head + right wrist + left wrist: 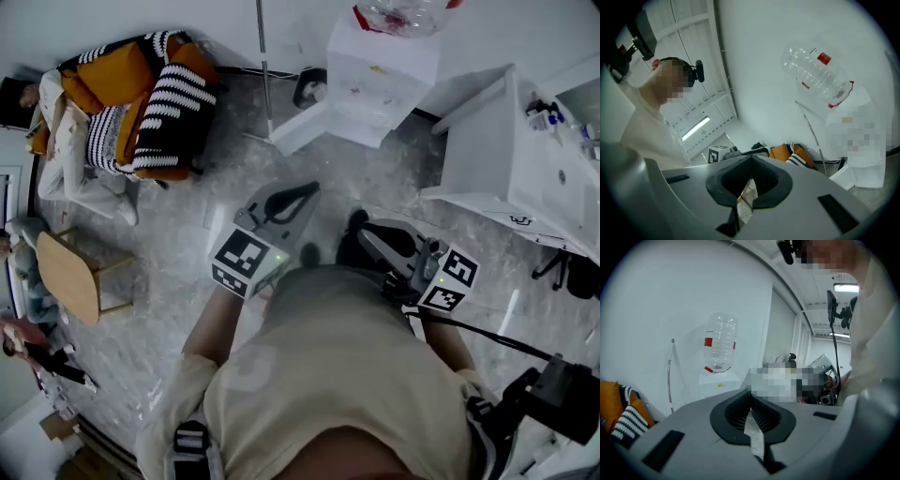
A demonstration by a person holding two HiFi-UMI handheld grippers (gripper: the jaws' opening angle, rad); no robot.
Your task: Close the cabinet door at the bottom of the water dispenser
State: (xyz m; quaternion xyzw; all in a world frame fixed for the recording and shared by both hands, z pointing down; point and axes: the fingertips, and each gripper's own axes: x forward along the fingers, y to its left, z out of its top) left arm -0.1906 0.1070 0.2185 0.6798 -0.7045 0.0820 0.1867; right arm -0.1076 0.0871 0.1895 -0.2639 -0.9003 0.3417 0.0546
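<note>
A person stands on the grey marbled floor [187, 272] facing a white box-shaped water dispenser [380, 75] set against the wall, a two-jaw tool in each hand. The dispenser's white bottom cabinet door [302, 127] hangs open. It swings out low over the floor from the cabinet's left side, and its long edge slants away from the front face towards the person's left.

The left gripper [305, 195] is the nearer of the two. Its jaws are closed on nothing and point at the gap just short of the door's free edge, so the door lies ahead of it and slightly to the right. The right gripper [367, 234] sits further back, close to the person's body, and its jaws also meet at the tips with nothing between them.

Shutting the door looks like a job for the left hand, which would reach the outer face of the panel and push it round towards the dispenser's front.

A clear plastic water bottle with a red label [403, 14] stands upside down on the dispenser, and from the left gripper view [720, 342] it appears empty. A dark shape shows at the cabinet opening. Whether it is something stored inside cannot be made out.
</note>
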